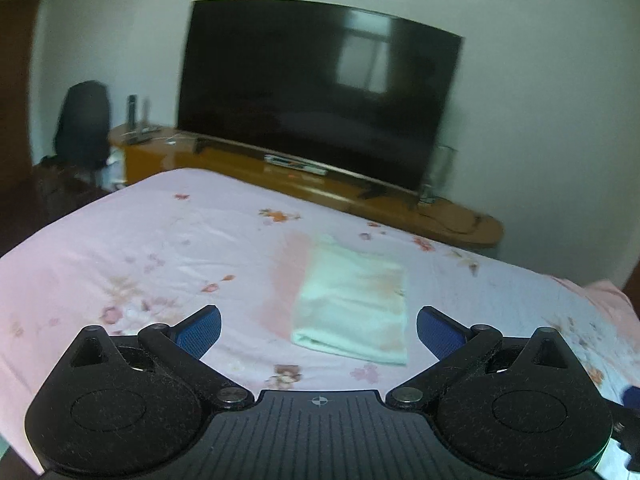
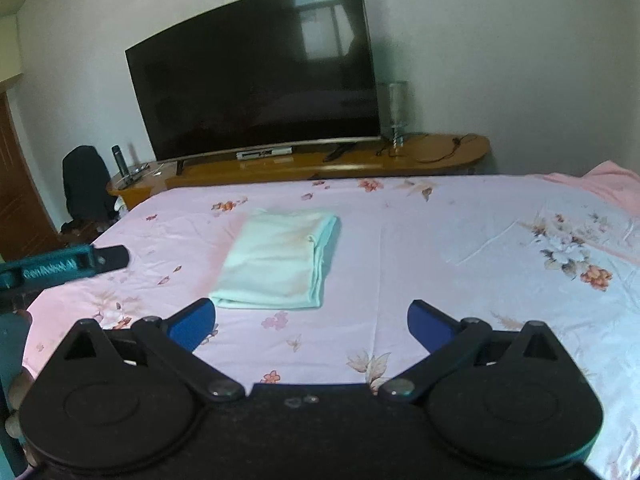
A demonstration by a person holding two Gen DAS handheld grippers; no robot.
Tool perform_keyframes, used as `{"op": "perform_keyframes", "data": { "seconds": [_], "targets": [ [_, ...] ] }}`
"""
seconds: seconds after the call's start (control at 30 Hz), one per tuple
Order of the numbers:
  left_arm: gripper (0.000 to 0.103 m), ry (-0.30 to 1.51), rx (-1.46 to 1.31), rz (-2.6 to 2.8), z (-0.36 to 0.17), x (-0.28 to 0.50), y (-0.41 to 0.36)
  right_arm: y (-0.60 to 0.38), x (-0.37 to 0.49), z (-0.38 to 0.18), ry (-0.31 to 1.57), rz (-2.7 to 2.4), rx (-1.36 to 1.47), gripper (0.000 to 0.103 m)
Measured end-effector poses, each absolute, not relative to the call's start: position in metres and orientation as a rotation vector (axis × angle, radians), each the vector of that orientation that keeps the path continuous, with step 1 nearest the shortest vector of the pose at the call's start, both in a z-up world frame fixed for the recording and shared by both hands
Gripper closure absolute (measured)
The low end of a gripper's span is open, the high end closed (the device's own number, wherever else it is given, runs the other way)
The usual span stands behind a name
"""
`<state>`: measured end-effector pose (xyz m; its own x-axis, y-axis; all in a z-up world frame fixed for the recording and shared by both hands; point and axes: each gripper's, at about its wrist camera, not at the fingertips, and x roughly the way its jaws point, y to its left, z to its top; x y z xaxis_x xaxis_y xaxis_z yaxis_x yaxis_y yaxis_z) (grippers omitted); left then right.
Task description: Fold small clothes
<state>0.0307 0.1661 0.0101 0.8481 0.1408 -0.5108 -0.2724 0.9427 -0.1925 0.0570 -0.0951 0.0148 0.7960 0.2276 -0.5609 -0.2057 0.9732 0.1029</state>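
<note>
A pale mint-green garment (image 1: 352, 304) lies folded into a flat rectangle on the pink floral bedsheet (image 1: 140, 248). It appears again in the right wrist view as the same folded garment (image 2: 280, 260), left of centre. My left gripper (image 1: 318, 330) hovers above the sheet just in front of it, jaws wide apart, nothing between the blue pads (image 1: 202, 330). My right gripper (image 2: 312, 326) is open too, held over bare sheet to the right of the garment's near edge. A teal part of the left gripper (image 2: 52, 268) shows at the left edge of the right wrist view.
A large dark television (image 2: 256, 84) stands on a low wooden cabinet (image 2: 304, 164) beyond the bed's far edge. A glass (image 2: 396, 112) and cables sit on that cabinet. A dark bag (image 2: 86, 184) rests at the far left. Pink bedding (image 2: 604, 184) is bunched at the right.
</note>
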Motion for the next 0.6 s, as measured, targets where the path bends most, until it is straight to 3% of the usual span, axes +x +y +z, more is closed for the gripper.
{"op": "perform_keyframes", "data": {
  "seconds": [0.6],
  "targets": [
    [0.000, 0.581, -0.021, 0.276, 0.005, 0.026, 0.144, -0.090, 0.049, 0.008, 0.600, 0.227, 0.013, 0.001]
  ]
}}
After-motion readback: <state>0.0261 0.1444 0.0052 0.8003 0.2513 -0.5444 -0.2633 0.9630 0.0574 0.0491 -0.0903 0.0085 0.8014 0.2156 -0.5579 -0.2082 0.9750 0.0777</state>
